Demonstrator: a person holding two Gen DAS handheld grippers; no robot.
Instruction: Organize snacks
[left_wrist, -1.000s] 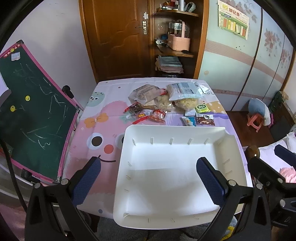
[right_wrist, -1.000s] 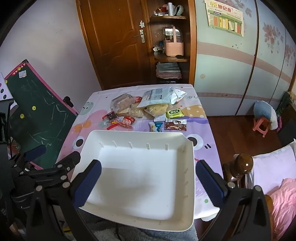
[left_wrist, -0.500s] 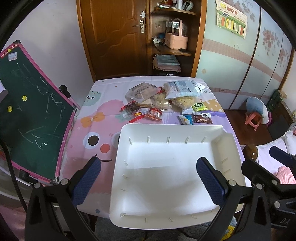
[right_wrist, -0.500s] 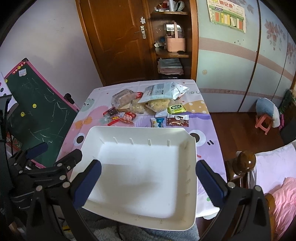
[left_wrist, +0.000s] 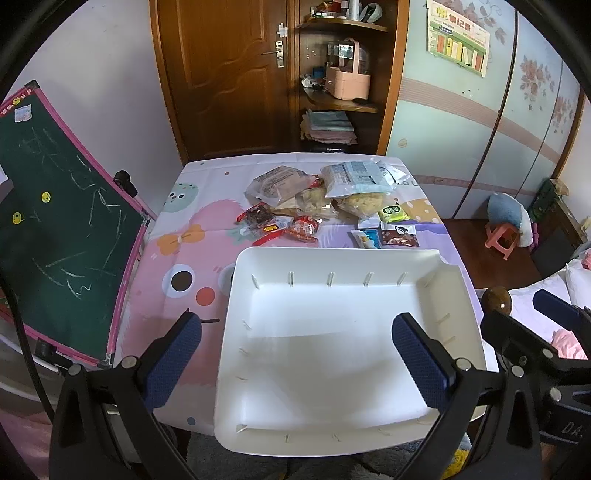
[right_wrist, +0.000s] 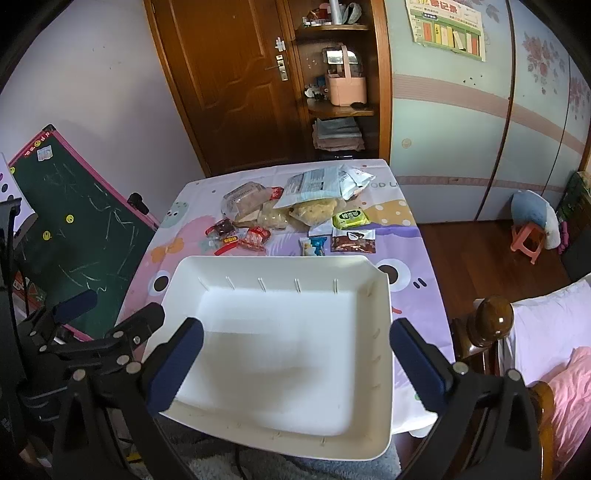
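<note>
Left gripper (left_wrist: 295, 354) and right gripper (right_wrist: 295, 360) both gaped wide, nothing held, above white tray (left_wrist: 450, 288) at table's (left_wrist: 177, 280) near edge. Snacks (left_wrist: 325, 206) sat piled near the far edge, beyond tray.

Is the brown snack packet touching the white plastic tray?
Apart. In the right wrist view, purple tablecloth shows between the brown snack packet and the white plastic tray rim.

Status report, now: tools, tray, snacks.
Left tool open, holding nothing. Right tool open, holding nothing. White tray holds no snacks; snack packets piled on the table beyond it. Nothing between tools and snacks but the tray.
</note>
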